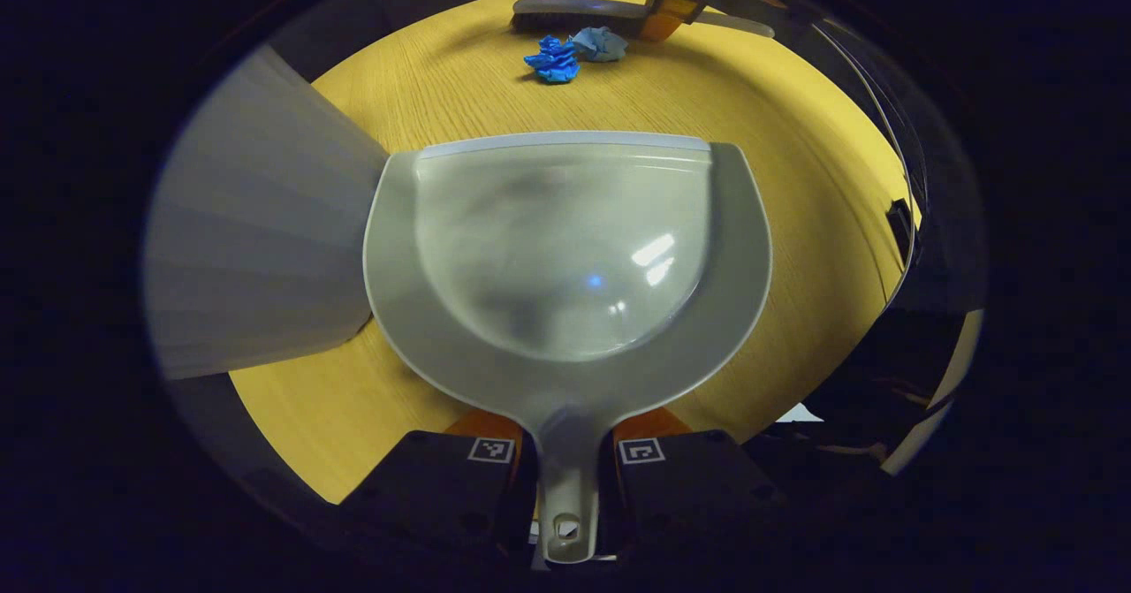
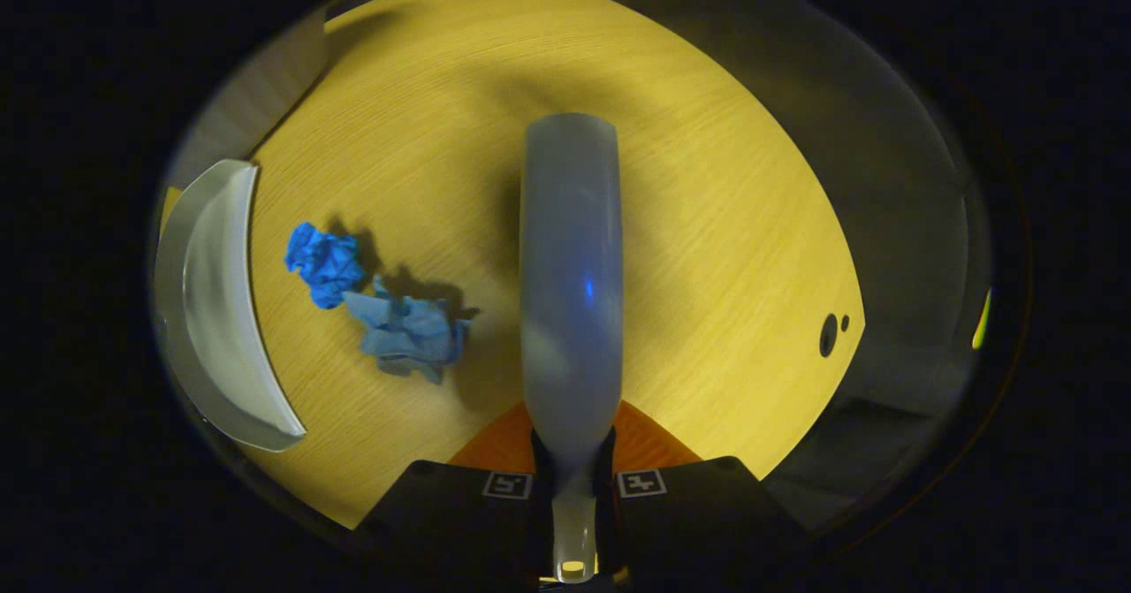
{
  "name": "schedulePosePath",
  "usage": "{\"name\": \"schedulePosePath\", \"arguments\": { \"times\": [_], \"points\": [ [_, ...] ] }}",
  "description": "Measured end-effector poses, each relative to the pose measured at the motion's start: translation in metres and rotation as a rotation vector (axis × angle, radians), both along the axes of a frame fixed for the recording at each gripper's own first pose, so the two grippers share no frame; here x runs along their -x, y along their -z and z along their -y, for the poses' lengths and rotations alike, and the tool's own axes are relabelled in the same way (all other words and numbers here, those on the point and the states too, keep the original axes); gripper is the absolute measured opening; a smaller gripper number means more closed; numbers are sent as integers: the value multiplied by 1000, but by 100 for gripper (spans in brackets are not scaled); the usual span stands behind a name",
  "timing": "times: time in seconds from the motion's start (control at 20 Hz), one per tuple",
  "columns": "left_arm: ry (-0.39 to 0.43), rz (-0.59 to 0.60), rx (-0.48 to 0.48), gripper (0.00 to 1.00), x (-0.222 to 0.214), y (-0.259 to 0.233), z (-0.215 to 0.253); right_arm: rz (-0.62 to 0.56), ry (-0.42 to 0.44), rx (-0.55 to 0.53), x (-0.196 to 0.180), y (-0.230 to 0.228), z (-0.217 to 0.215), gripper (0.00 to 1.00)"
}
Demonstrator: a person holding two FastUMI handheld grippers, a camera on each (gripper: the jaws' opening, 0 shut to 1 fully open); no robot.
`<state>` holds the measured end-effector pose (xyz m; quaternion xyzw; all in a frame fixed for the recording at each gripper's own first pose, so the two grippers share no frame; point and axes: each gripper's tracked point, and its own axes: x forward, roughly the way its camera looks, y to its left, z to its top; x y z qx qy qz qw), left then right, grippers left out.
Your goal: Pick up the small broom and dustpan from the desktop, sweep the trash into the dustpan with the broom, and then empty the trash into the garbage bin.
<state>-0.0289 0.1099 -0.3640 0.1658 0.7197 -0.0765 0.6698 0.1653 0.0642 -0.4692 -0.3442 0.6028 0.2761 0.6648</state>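
Note:
My left gripper (image 1: 565,465) is shut on the handle of the grey dustpan (image 1: 565,257), whose open lip faces two crumpled blue paper wads (image 1: 574,52) farther off on the yellow wooden desktop (image 1: 778,160). Beyond the wads lies the broom (image 1: 583,15) with the other gripper on it. In the right gripper view my right gripper (image 2: 573,478) is shut on the grey broom's handle; the broom (image 2: 572,284) points forward above the desk. The bright blue wad (image 2: 324,263) and the paler blue wad (image 2: 408,334) lie just left of it, with the dustpan (image 2: 216,310) at the far left.
A grey panel (image 1: 256,239) stands to the left of the dustpan in the left gripper view. The desk's edge curves along the right, with a dark cable hole (image 2: 828,334) near it in the right gripper view.

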Motion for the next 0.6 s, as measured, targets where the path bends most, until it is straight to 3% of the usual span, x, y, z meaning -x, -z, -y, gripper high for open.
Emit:
{"name": "schedulePosePath", "arguments": {
  "times": [0.35, 0.6],
  "points": [
    [23, -6, 20, 27, -1, -1, 0, -159, -232, -26, 68, -14, -30, 20],
    [80, -6, 16, 27, 1, 0, -4, -390, -258, -169, 138, -16, -41, 21]
  ]
}}
